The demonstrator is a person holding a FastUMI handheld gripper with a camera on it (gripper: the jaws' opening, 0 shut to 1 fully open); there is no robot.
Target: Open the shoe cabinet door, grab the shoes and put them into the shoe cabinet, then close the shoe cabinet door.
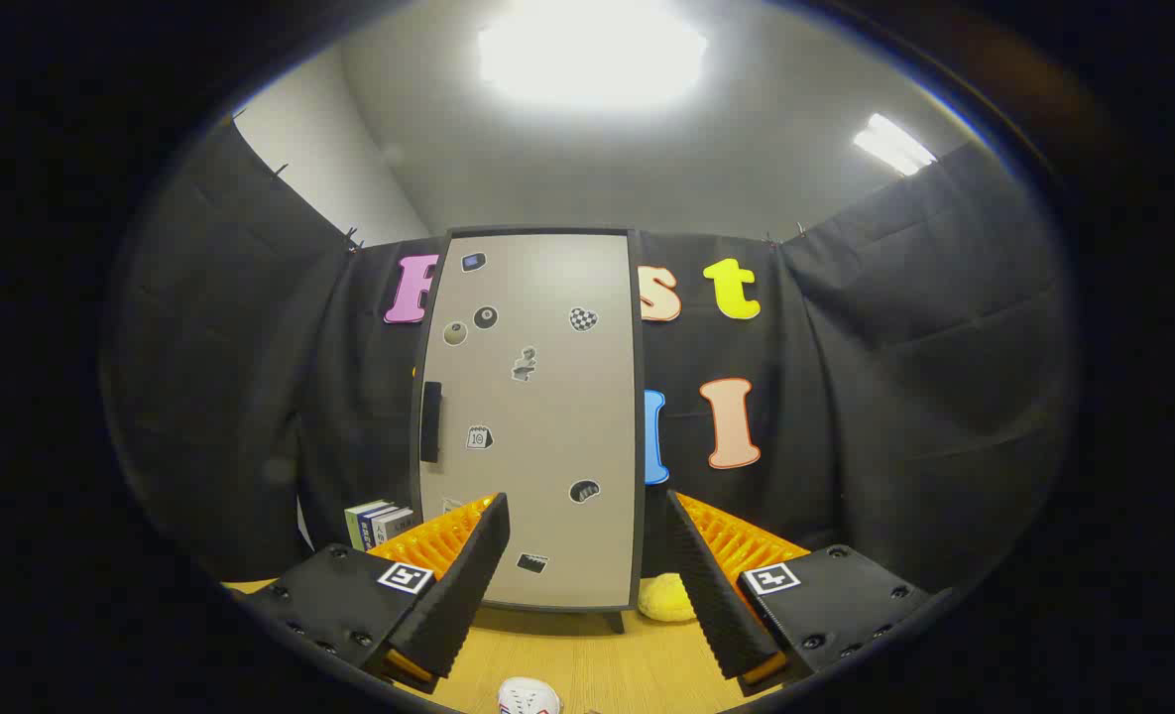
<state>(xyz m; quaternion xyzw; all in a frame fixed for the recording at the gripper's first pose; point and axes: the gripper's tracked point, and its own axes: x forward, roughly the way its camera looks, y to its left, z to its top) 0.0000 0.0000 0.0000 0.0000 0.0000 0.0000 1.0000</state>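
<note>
To your far left, a few books (379,520) stand upright on the wooden table (587,654), against the black cloth wall and just beyond your left finger (463,570). Next to them rises the shoe cabinet (537,416), straight ahead of your gripper (587,511) and well beyond its tips. Its pale door (547,297) is shut and dotted with small stickers, and a dark handle (431,421) sits on the door's left edge, about halfway up.

Your fingers stand spread wide apart with nothing between them; through the gap you see the lower part of the cabinet door and its short leg (615,622) on the tabletop.

Down close to you, between the finger bases, the toe of a white shoe (528,696) pokes into sight on the table, nearer than the tips and touching neither finger.

Further right, a soft yellow thing (668,599) lies on the table at the cabinet's right bottom corner, partly hidden behind your right finger (711,580); you cannot tell what it is.
</note>
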